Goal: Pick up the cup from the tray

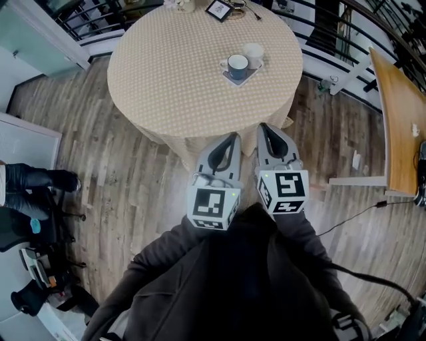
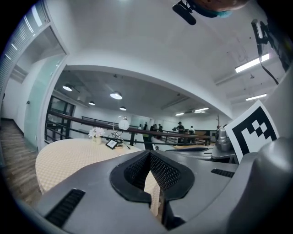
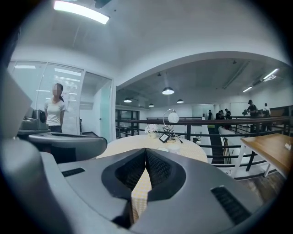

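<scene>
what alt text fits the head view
The left gripper and right gripper, both shut, are held side by side short of a round table. On it a blue cup sits on a small tray, a white cup beside it.

A round table (image 1: 173,86) covered by a beige checked cloth is seen on a wood-plank floor (image 1: 126,186). A small picture frame (image 1: 218,9) is set near its far edge. A wooden desk (image 1: 399,126) is placed well apart at the right.
</scene>
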Available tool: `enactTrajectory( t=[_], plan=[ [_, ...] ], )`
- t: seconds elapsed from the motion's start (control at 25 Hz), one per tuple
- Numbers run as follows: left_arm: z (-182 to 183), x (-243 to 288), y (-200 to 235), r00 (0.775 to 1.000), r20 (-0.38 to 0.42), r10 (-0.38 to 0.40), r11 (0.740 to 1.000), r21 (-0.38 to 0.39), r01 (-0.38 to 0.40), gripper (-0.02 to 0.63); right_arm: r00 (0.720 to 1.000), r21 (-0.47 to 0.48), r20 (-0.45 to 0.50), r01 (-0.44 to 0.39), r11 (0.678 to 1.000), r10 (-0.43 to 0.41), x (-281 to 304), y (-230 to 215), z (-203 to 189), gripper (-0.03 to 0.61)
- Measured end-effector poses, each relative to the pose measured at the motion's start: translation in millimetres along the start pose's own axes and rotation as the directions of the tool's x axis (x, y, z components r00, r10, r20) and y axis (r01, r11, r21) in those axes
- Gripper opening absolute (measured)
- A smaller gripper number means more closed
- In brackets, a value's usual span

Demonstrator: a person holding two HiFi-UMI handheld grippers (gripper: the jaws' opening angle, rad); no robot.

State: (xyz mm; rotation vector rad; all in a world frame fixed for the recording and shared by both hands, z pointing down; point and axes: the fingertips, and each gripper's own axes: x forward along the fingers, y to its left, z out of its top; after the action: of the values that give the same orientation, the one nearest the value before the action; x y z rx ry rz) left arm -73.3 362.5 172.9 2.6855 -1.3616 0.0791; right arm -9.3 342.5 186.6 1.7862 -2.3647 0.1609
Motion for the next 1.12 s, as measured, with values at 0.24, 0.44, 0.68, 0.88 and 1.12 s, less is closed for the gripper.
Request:
enactTrajectory(
  t=[0.24, 0.44, 0.68, 0.88, 1.12],
  plan=[
    [-8.5, 12.7, -5.3, 0.999, -0.015, -0.043, 0.999, -0.03, 0.042, 0.005, 0.999, -0.005, -0.035, 0.038, 0.999, -0.039, -0.9, -11.2, -8.7, 0.008],
    [-9.5, 17.5, -7.6, 0.999, -0.006, -0.042, 0.998, -0.055, 0.042, 0.005, 0.998, -0.015, -0.049, 0.038, 0.999, -0.038, -1.3, -13.9, -12.1, 0.008],
    [-14.1, 33.7, -3.7, 0.998, -0.039, -0.039, 0.998, -0.046, 0.038, 0.005, 0.998, 0.004, -0.055, 0.035, 0.999, -0.035, 10.9, -25.5, -14.4, 0.008],
    [-29.2, 56.0, -9.4, 0.994, -0.096, -0.045, 0.998, -0.058, 0.039, 0.005, 0.997, 0.03, -0.073, 0.033, 0.999, -0.031, 21.7, -44.9, -26.2, 0.008],
    [-33.5, 94.7, -8.9, 0.992, -0.115, -0.049, 0.996, -0.074, 0.04, 0.005, 0.996, 0.074, -0.084, 0.009, 0.997, -0.002, 49.8, -74.2, -35.6, 0.008]
  ],
)
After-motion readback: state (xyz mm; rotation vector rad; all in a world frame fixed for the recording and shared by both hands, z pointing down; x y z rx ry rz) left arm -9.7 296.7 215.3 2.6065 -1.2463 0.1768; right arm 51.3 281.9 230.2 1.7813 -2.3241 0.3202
